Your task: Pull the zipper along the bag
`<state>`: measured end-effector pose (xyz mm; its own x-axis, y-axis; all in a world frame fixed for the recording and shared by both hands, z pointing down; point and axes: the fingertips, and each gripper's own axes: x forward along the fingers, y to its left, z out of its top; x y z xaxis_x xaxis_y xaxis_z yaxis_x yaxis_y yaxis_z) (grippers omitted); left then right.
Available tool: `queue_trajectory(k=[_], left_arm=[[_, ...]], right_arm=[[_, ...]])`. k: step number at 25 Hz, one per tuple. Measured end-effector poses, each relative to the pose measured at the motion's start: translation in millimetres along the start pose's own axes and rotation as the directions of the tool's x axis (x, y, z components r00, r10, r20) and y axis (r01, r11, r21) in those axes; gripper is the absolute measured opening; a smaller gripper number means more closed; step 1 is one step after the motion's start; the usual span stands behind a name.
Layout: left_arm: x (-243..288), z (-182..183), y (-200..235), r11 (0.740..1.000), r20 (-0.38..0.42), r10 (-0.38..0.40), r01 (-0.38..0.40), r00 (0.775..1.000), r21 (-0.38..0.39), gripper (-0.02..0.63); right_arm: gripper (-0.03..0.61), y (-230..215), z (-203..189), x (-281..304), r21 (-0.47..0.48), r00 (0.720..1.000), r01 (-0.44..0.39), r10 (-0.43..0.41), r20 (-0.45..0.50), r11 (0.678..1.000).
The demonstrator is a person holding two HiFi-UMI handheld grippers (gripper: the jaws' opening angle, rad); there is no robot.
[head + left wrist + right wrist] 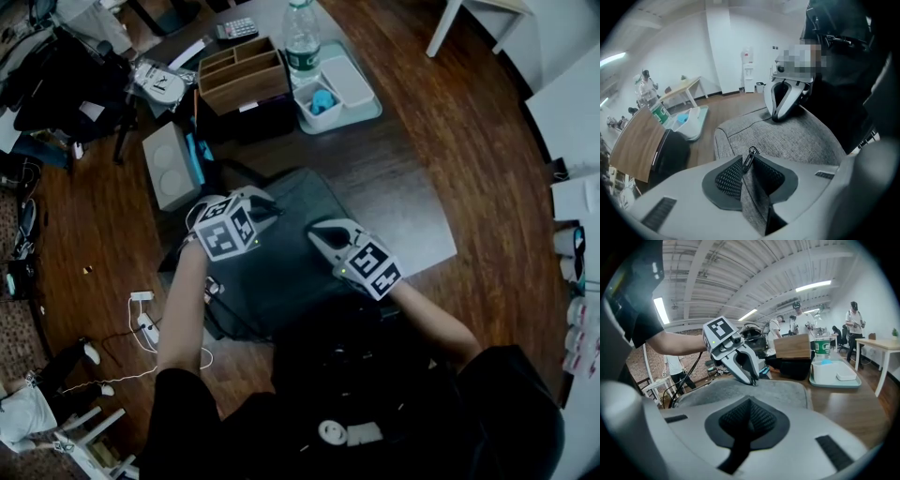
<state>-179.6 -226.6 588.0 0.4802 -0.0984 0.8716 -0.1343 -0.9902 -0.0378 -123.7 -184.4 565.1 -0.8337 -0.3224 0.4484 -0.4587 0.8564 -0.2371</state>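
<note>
**Head view.** Grey bag (281, 281) lies flat on dark wood table (412, 141), directly under both grippers. Left gripper (265, 208) is over the bag's upper-left part, pointing steeply down. Right gripper (322, 232) is just beside it to the R, tips on the bag's top face. The two tips are near each other but not touching. Beyond the grippers, well apart from the bag: wooden organiser (242, 73), bottle (302, 37), pale tray (361, 108). Grey box (169, 166) sits just beyond the L gripper's outer side.

**Left gripper view.** Left gripper (749, 171) pads are clenched on a grey fabric tab (754, 201). The tab runs up betw. the pads to the metal zipper pull (749, 158), which stands just past the tips. Bag (797, 136) spreads ahead of the jaws, w/ a seam line curving along its edge. Right gripper (780, 116) is opposite, farther across the bag, tips down on the fabric. Tray (693, 124) and bottle (658, 112) are off to the L of the jaws, clear of the bag.

**Right gripper view.** Right gripper (749, 416) pads are drawn together w/ no gap showing. Only a dark strip shows at the pad line, so I can't make out whether any bag fabric is nipped. Bag (778, 390) lies just ahead of the tips. Left gripper (752, 380) is straight ahead, tips down at the bag's surface. Organiser (792, 347), bottle (820, 350) and tray (834, 376) are ahead and to the R, past the bag.
</note>
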Motion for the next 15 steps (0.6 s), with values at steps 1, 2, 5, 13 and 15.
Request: queue_trajectory(k=[1, 2, 5, 13, 15], left_arm=[[-2, 0, 1, 1.000, -0.002, 0.016, -0.016, 1.000, -0.007, 0.078], [-3, 1, 0, 1.000, -0.007, 0.030, -0.030, 1.000, -0.007, 0.073], [-6, 3, -7, 0.998, -0.023, 0.065, -0.064, 0.998, 0.015, 0.008], [0, -3, -7, 0.996, 0.031, 0.079, -0.077, 0.996, -0.044, 0.009], [2, -2, -8, 0.996, 0.035, 0.089, -0.089, 0.995, -0.014, 0.008]], right_arm=[[0.009, 0, 0, 0, 0.000, 1.000, -0.002, 0.002, 0.001, 1.000], [0.009, 0, -1, 1, 0.001, 1.000, -0.002, 0.002, 0.000, 1.000], [0.009, 2, -3, -1, 0.004, 1.000, 0.002, -0.002, -0.003, 1.000], [0.009, 2, 0, -1, -0.007, 1.000, 0.001, -0.001, 0.002, 1.000], [0.009, 1, 0, -1, -0.004, 1.000, -0.002, 0.002, 0.003, 1.000]])
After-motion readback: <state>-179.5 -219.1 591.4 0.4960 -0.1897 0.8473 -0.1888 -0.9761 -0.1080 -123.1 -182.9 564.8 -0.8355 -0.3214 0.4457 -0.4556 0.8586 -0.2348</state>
